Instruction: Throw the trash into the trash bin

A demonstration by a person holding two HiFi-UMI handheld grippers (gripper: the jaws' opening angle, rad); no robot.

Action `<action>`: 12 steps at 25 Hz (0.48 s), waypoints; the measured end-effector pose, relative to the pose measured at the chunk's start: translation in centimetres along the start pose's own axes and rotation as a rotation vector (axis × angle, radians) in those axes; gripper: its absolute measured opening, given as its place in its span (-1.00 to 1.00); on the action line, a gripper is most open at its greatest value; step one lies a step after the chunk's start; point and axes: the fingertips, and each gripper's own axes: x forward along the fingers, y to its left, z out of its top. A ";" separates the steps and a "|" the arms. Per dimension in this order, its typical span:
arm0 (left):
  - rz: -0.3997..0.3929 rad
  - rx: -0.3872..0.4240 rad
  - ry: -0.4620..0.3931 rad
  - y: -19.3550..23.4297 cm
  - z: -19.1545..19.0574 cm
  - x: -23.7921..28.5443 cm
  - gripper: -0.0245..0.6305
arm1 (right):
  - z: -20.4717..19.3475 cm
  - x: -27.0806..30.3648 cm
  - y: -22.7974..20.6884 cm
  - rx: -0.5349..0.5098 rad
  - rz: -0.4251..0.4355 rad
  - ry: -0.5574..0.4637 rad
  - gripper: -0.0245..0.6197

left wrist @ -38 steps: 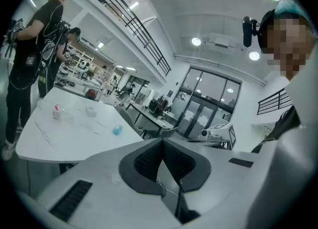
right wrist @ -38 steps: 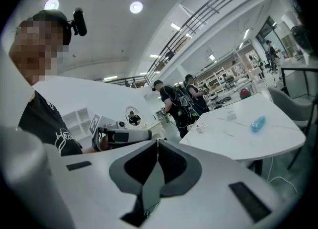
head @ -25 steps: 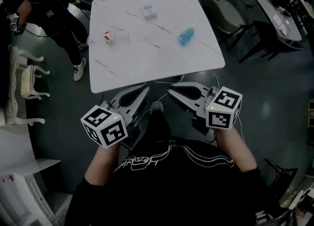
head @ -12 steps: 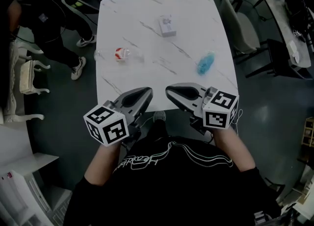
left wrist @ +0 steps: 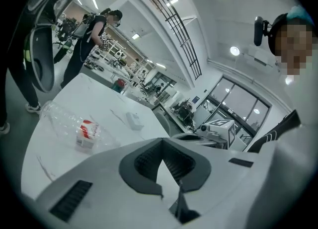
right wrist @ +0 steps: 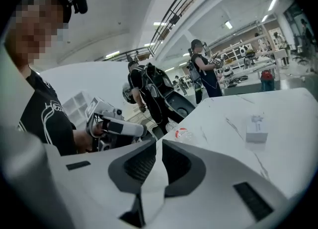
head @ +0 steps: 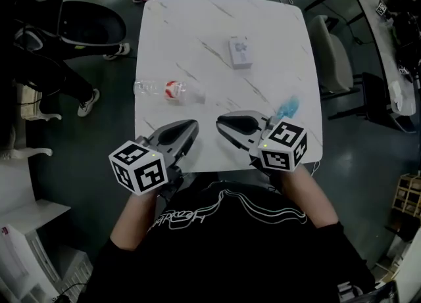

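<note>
Now the left gripper (head: pixel 194 125) and right gripper (head: pixel 220 123), both with jaws together and empty, have come forward over the table's (head: pixel 197 25) near edge (a second ago they hung short of it), the bottle (head: pixel 170 90) ahead of the left, the blue wrapper (head: pixel 287 106) just beside the right.

The worktop (head: pixel 197 25) is white marble with thin grey veins. Ahead of the left hand-held gripper (head: pixel 191 126) lies a clear bottle (head: pixel 170 90) with a red-and-white label. Beyond the right hand-held gripper (head: pixel 222 124) is a white box (head: pixel 240 52). Just beside that gripper's body is a bright blue wrapper (head: pixel 288 106). Both hand-held grippers are pale grey with dark ribbed pads (left wrist: pixel 144 161), each bearing a white cube (head: pixel 138 167) patterned with black square markers. The floor (head: pixel 355 157) is dark grey.
</note>
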 end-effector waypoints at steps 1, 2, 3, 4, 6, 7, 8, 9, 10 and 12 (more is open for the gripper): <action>0.004 -0.006 -0.004 0.5 0.3 -0.1 -0.91 | 0.1 0.6 -0.5 -0.013 -0.009 0.020 -0.79; 0.009 -0.011 -0.008 1.1 0.5 -0.2 -0.91 | 0.1 1.2 -1.0 -0.026 -0.011 0.042 -0.73; 0.015 -0.018 -0.014 1.6 0.7 -0.4 -0.91 | 0.0 1.9 -1.4 -0.040 -0.008 0.066 -0.62; 0.022 -0.025 -0.019 2.2 0.8 -0.5 -0.91 | -0.1 2.6 -1.8 -0.054 -0.004 0.091 -0.51; 0.037 -0.040 -0.029 3.3 0.9 -0.9 -0.91 | -0.3 3.9 -2.7 -0.084 -0.011 0.133 -0.39; 0.046 -0.045 -0.034 3.8 0.8 -1.1 -0.91 | -0.4 4.4 -3.2 -0.099 -0.022 0.148 -0.36; 0.053 -0.051 -0.037 4.3 0.9 -1.3 -0.91 | -0.4 5.0 -3.7 -0.113 -0.032 0.162 -0.32; 0.058 -0.056 -0.040 4.8 0.9 -1.4 -0.91 | -0.4 5.6 -4.2 -0.126 -0.040 0.176 -0.27; 0.056 -0.063 -0.043 5.1 1.0 -1.6 -0.91 | -0.4 6.1 -4.7 -0.139 -0.047 0.190 -0.25; 0.044 -0.075 -0.047 5.4 1.2 -2.1 -0.91 | -0.5 7.2 -5.7 -0.177 -0.069 0.226 -0.21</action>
